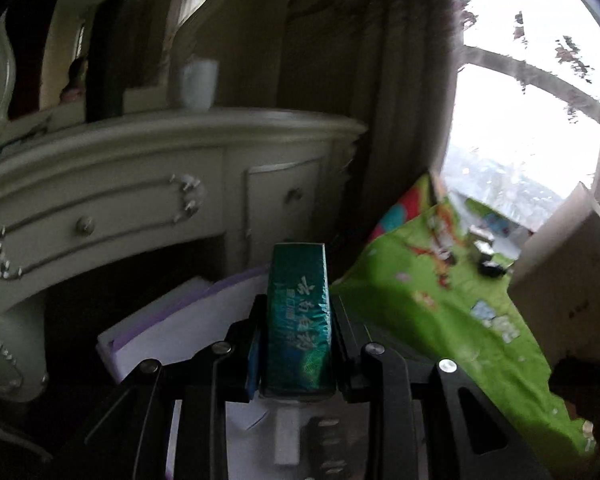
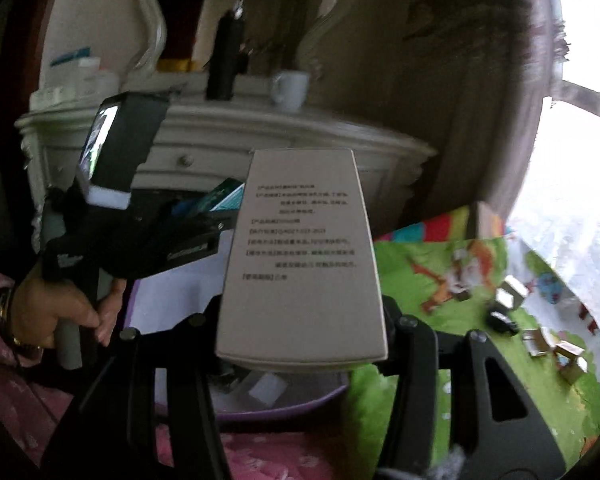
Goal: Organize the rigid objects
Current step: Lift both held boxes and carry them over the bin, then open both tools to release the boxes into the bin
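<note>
A dark green box with pale lettering [image 1: 298, 320] stands on end between the fingers of my left gripper [image 1: 298, 300], which is shut on its sides. My right gripper [image 2: 302, 320] is shut on a larger pale grey box with printed text [image 2: 300, 248], held upright. Both boxes hang above a white bin with a purple rim [image 2: 292, 404], also seen under the left gripper [image 1: 172, 320]. In the right wrist view a hand holds the left gripper [image 2: 220, 216] at the left, with the green box [image 2: 226, 198] poking from it. The grey box [image 1: 564, 280] shows at the left view's right edge.
A cream dresser [image 1: 140, 168] with drawers stands behind the bin, a white mug [image 1: 198, 84] on top. A green play mat [image 1: 440, 312] lies to the right with several small blocks [image 2: 540, 340] on it. A bright window is at the far right.
</note>
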Motion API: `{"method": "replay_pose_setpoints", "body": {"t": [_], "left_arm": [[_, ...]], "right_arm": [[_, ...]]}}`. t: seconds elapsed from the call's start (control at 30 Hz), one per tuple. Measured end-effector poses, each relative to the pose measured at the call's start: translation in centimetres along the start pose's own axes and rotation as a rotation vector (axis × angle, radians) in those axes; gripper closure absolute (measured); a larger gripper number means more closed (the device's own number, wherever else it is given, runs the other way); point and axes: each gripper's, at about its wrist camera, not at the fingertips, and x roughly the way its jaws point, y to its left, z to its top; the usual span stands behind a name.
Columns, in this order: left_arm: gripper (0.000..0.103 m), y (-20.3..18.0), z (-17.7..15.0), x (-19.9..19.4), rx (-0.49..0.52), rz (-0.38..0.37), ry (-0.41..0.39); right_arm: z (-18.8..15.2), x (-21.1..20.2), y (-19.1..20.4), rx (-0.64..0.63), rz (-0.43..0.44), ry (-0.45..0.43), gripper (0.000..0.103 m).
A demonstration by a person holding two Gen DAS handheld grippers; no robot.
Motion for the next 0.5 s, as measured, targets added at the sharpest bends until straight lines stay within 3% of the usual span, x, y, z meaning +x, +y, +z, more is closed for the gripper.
{"method": "replay_pose_setpoints", "body": {"t": [0.5], "left_arm": [[0.071, 4.3, -3.1, 4.7, -0.055, 0.134, 0.241]], "right_arm": [[-1.9, 6.1, 3.5, -0.052, 0.185, 0.233, 0.048]]}}
